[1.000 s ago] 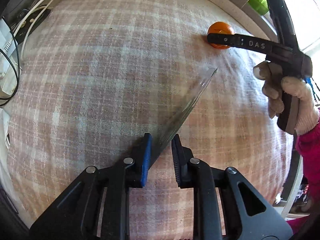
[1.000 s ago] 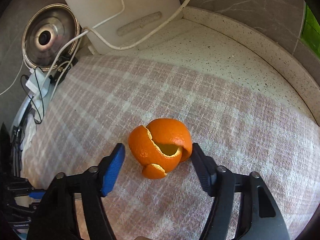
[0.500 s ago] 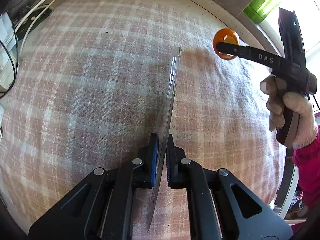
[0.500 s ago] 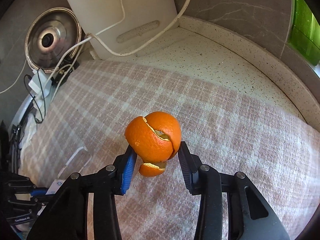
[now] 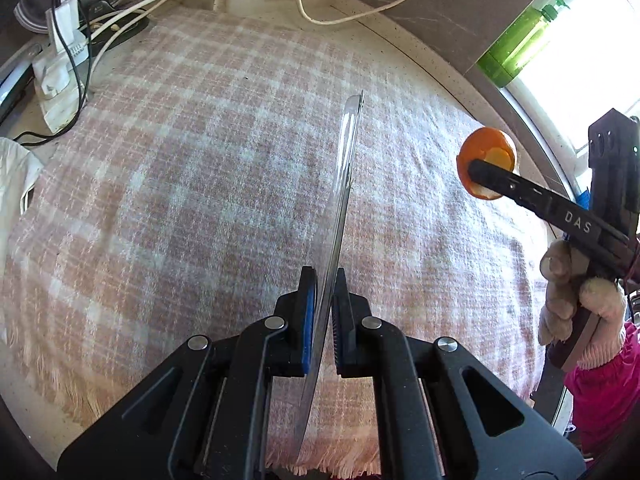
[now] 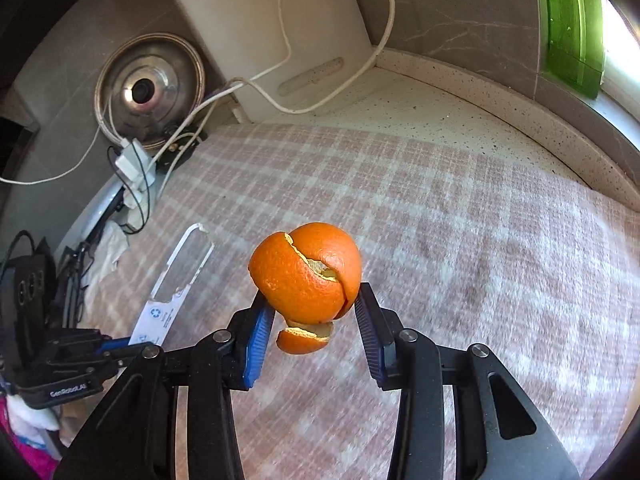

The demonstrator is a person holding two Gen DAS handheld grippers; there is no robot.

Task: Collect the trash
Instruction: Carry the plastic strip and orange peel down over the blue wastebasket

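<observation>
Above the plaid cloth [image 5: 192,184] on the tabletop [image 6: 460,120], left tool [image 5: 324,312] clamped tight on a clear plastic wrapper [image 5: 344,168], held edge-on and off the cloth; to the right, right tool [image 6: 316,320] closed on an orange peel [image 6: 306,272], lifted clear; white cables [image 5: 120,20] far left.

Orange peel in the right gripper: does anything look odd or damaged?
The orange peel is split open, and a small piece hangs loose below it, between the right gripper's fingers. It might drop off.
</observation>
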